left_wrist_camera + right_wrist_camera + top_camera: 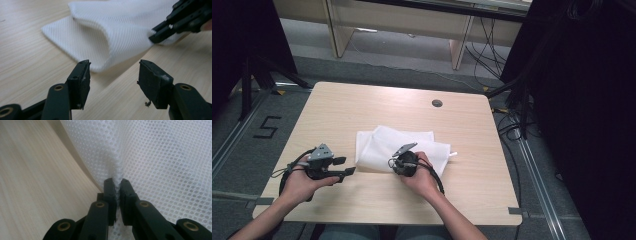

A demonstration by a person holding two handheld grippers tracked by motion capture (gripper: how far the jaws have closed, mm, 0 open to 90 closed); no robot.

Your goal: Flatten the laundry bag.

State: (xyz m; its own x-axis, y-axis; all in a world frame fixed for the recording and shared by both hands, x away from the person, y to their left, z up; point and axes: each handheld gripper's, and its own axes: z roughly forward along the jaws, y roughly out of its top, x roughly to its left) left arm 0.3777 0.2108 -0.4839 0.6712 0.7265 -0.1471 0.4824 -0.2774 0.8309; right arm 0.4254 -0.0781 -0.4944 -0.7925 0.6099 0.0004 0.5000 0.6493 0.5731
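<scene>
White mesh cloth [384, 145], folded, lies mid-frame on the bench [337, 110]; right gripper [116, 186] fingers pinch it, left gripper [113, 75] fingers wide.

A black figure "5" [267, 127] is marked on the grey floor [242, 165], just off the left edge of the table [337, 107]. Nothing else here can be read.

A lab-like recording room: a pale wooden table [362, 100] on grey carpet [387, 65], black tripod legs [257, 75], loose floor cables [492, 55]
</scene>
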